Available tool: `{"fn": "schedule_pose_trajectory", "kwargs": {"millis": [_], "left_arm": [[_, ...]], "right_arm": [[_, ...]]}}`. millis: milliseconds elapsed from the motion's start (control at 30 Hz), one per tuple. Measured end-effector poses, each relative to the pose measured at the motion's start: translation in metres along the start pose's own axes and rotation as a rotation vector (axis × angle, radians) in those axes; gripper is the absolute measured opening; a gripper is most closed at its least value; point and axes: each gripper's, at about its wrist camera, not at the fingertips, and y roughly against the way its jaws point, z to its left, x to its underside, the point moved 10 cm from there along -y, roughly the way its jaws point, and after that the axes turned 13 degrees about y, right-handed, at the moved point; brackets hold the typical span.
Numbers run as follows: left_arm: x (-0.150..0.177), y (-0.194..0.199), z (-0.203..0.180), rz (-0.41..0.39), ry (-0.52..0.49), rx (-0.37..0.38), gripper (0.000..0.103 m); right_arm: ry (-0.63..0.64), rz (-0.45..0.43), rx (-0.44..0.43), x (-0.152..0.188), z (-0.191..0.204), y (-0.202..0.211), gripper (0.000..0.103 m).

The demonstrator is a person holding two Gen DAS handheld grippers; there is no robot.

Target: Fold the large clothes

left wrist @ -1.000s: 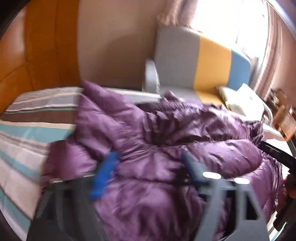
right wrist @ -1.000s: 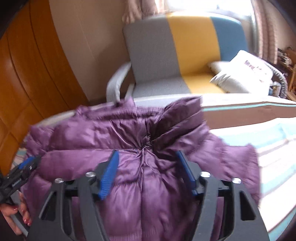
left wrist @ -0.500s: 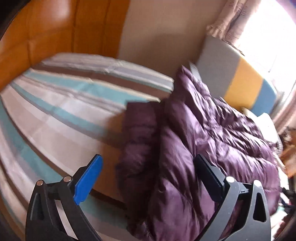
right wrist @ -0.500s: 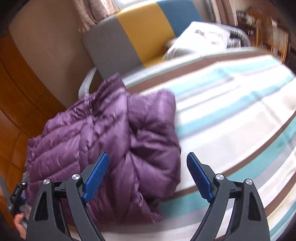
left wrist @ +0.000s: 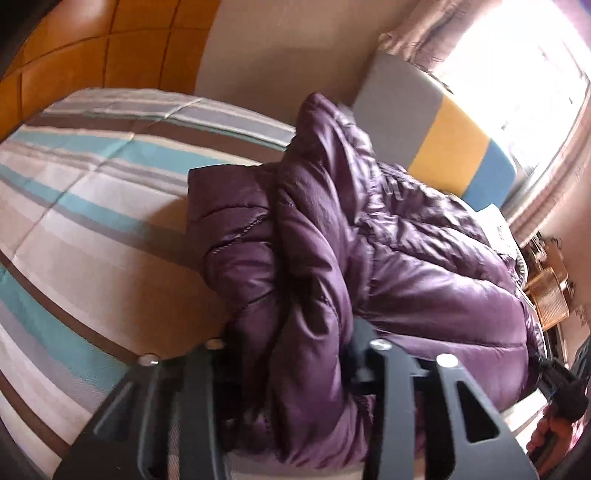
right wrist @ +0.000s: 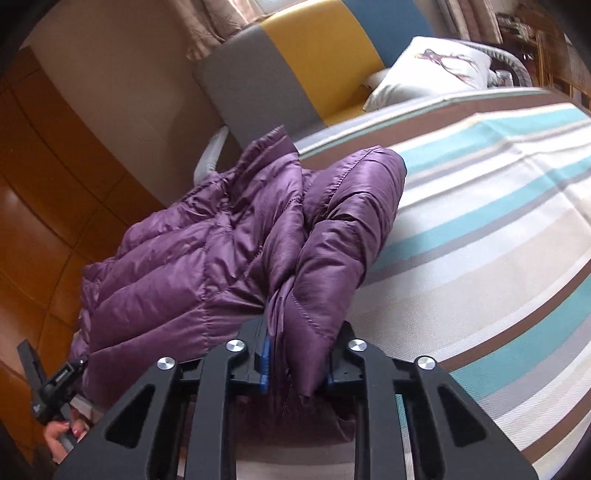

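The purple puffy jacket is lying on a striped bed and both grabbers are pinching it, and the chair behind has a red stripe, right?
Almost. The chair has a yellow stripe, not red, as the right wrist view shows. The purple puffer jacket does lie on the striped bed, pinched by the right gripper and left gripper.

Home bedroom. Bed with beige, teal and brown striped cotton cover [right wrist: 498, 236] fills most of both views. Beyond bed's far edge: upholstered armchair with grey, yellow and blue panelled back [right wrist: 295, 62], white printed cushion [right wrist: 428, 70] on its seat. Glossy orange-brown wooden wall panelling [left wrist: 110, 48] at bed's head side, plain beige wall [left wrist: 280, 48] next to it. Pale patterned curtains [left wrist: 413, 33] beside bright window [left wrist: 517, 66]. Woven wicker furniture [left wrist: 546, 295] at room's far right. Puffy purple quilted down jacket [right wrist: 207, 258] lies on bed.
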Motion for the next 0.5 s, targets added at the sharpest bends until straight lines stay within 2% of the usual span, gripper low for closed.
{"fn": "schedule_pose_trajectory", "kwargs": {"millis": [100, 200, 500], "left_arm": [[0.002, 0.015, -0.003, 0.009, -0.016, 0.025, 0.023], [0.01, 0.028, -0.002, 0.022, -0.027, 0.046, 0.022], [0.067, 0.074, 0.001, 0.092, -0.057, 0.142, 0.023]], "right_arm": [[0.017, -0.019, -0.011, -0.002, 0.002, 0.018, 0.017], [0.016, -0.018, -0.024, 0.0, -0.003, 0.034, 0.017], [-0.028, 0.016, -0.047, 0.054, -0.023, 0.082, 0.017]]}}
